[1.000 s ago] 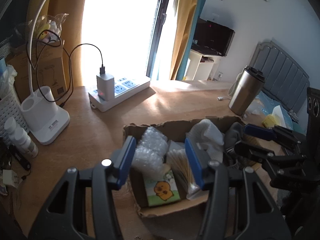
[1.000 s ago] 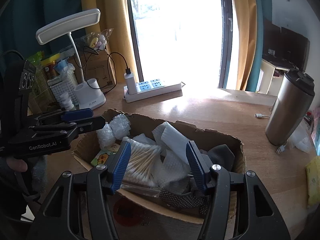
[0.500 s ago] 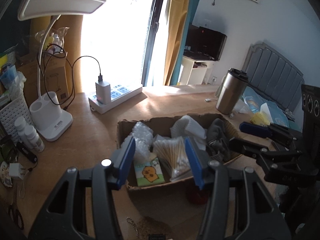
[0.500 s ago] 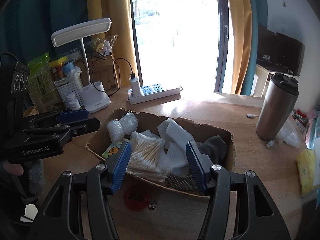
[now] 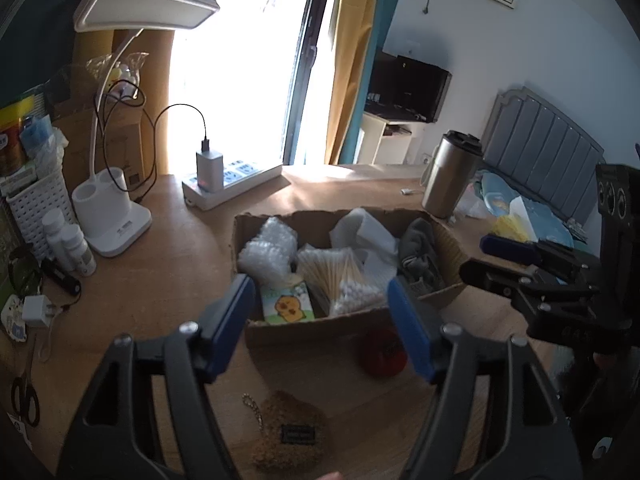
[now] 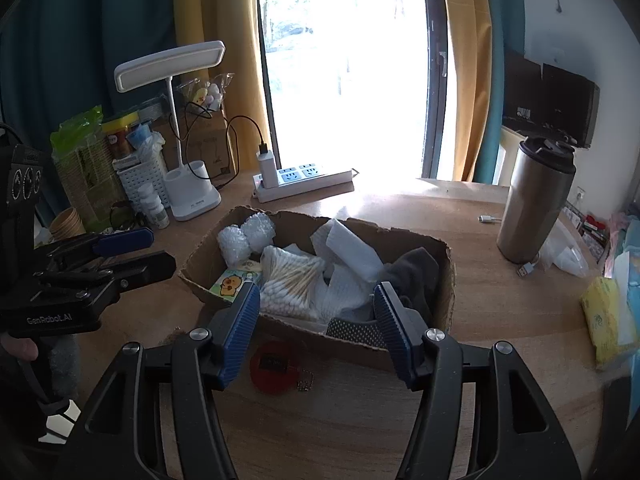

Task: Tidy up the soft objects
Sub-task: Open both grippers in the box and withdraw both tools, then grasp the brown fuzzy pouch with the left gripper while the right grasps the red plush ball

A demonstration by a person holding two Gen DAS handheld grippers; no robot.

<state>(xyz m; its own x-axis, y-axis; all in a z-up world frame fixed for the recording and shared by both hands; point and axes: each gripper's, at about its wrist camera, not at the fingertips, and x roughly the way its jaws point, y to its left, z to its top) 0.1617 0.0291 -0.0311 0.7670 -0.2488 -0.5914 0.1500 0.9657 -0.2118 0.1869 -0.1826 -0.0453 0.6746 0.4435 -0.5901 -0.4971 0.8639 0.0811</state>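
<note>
A torn cardboard box [image 5: 344,330] [image 6: 450,276] sits mid-desk. It holds bubble wrap [image 5: 270,250] [image 6: 244,236], a cotton swab bag [image 5: 336,276] [image 6: 292,280], a duck tissue pack [image 5: 286,304] [image 6: 230,284], white cloths [image 6: 348,256] and grey socks [image 5: 420,252] [image 6: 416,270]. In front of the box lie a red round plush [image 6: 274,366] [image 5: 384,354] and a brown fuzzy keychain [image 5: 290,436]. My left gripper [image 5: 320,332] and right gripper [image 6: 316,330] are open and empty, held back from the box's near side.
A white desk lamp [image 5: 114,224] [image 6: 192,196], power strip [image 5: 232,182] [image 6: 304,180], steel tumbler [image 5: 450,174] [image 6: 534,200], pill bottles [image 5: 70,246], white basket [image 5: 34,208] and scissors [image 5: 24,394] stand around. A yellow tissue pack [image 6: 608,316] lies right.
Both grippers have pulled back and up from the box, so it looks smaller and farther. The red plush and brown keychain have come into view in front of it.
</note>
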